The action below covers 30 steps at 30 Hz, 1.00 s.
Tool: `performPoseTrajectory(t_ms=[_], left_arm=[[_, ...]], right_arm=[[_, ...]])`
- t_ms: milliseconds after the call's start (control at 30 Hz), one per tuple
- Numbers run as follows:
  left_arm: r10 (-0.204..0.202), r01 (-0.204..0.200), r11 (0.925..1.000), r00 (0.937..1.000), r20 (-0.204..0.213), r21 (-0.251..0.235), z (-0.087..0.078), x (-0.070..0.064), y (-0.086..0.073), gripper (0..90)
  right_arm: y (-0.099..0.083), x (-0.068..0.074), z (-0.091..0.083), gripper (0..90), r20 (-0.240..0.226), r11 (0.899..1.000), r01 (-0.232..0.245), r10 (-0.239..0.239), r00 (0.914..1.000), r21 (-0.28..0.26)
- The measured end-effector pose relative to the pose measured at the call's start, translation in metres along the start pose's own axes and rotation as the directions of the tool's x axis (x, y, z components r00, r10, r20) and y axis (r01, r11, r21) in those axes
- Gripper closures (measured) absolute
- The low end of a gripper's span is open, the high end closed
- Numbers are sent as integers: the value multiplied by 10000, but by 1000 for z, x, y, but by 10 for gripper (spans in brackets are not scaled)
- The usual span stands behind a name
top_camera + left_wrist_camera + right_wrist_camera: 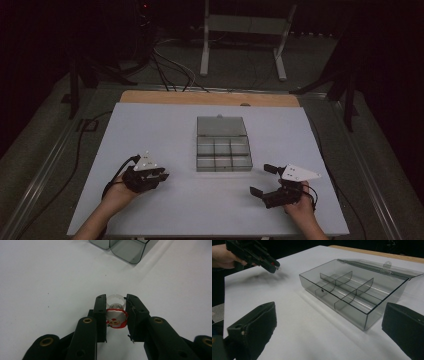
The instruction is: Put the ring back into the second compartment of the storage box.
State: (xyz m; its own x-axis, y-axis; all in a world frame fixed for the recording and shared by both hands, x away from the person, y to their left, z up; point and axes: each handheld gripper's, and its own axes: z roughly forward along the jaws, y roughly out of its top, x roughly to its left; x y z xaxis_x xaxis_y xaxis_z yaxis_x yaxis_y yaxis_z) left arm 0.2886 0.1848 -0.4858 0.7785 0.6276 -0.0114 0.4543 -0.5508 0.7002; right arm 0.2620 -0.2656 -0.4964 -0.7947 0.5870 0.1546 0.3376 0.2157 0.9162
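A clear grey compartment box (222, 149) lies open in the middle of the white table, its lid flat behind it; its compartments (348, 291) look empty. My left gripper (159, 176) sits left of the box, and its jaws are shut on a small red-and-white Santa ring (116, 317) with a clear band. The box's corner (130, 250) shows beyond it. My right gripper (264, 179) is to the right of the box's front corner, its jaws wide open with nothing between them. In the right gripper view the left gripper (273, 267) hovers above the table at the far left.
The white table sheet (150, 125) has bare room all around the box. A wooden edge (210, 98) runs along the far side. Cables (170, 70) and a metal stand (242, 30) lie on the floor beyond.
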Motion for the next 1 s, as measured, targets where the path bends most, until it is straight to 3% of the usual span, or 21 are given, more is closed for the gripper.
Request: performPoseTrajectory(t_ms=[1000], left_arm=[[313, -309, 9995, 9981, 535, -74, 10, 2, 26, 733]], right_arm=[[0, 0, 0, 0, -37, 10000, 8, -8, 10000, -16]])
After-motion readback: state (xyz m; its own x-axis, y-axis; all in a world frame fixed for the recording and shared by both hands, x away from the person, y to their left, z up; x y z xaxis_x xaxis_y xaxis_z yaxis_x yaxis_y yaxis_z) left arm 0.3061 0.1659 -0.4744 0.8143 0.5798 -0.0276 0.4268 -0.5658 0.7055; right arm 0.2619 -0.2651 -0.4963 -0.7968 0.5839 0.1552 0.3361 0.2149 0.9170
